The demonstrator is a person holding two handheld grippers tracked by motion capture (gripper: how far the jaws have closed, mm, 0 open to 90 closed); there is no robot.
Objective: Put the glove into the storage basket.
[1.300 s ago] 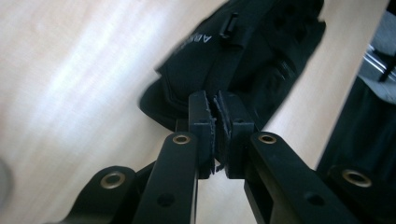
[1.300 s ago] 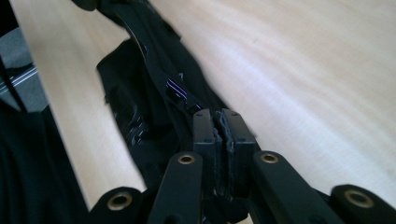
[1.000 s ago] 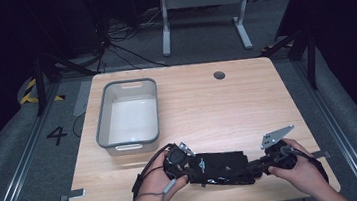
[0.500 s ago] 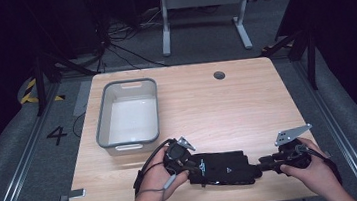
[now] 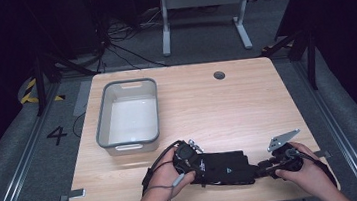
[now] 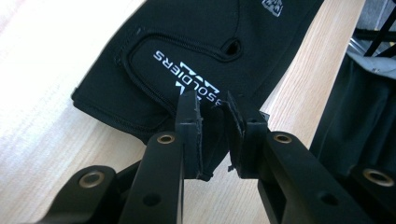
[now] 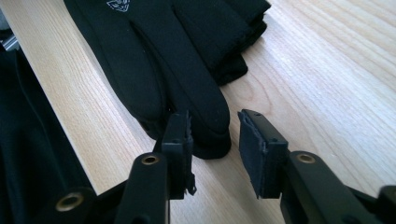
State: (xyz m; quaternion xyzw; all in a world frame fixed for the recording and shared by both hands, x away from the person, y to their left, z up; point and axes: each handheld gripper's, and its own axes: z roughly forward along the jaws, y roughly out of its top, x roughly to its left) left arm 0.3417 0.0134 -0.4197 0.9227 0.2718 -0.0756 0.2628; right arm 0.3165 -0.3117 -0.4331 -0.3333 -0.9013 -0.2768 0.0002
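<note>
A black glove lies flat near the table's front edge, cuff to the left and fingers to the right. My left gripper is at the cuff. In the left gripper view its jaws have just been closing and pinch a fold of the glove by the white lettering. My right gripper is at the fingertip end. Its jaws have just been opening and stand apart, with one fingertip of the glove lying between them, untouched by the pads.
A grey plastic bin stands on the left half of the wooden table, behind the left hand. A round cable hole is at the back middle. The glove lies close to the front edge.
The right gripper's jaws have spread and let go of the glove's fingertips. Both hands have come down a little, and the glove now rests flat on the table.
</note>
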